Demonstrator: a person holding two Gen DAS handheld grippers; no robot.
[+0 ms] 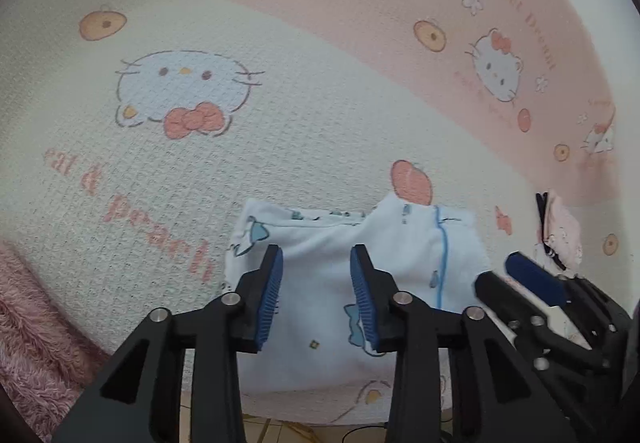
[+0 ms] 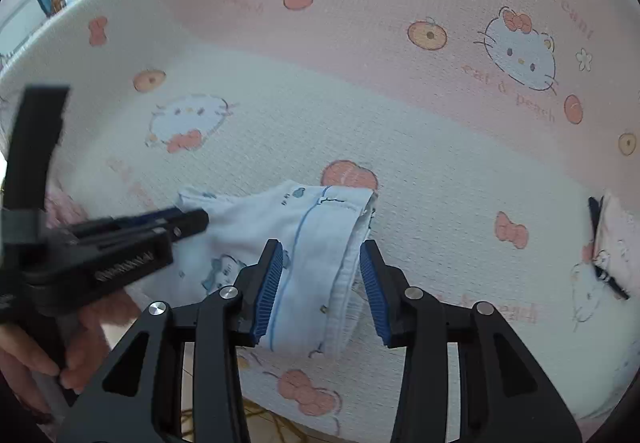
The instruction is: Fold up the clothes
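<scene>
Your left gripper and right gripper both stand apart, pads clear of the folded white garment, which lies near the bed's front edge.

My left gripper smears with blur in the right wrist view, so I can't see its jaws there. A pink and navy garment sits cut off at the frame's right edge. A pink fluffy cloth runs off the left wrist view.
</scene>
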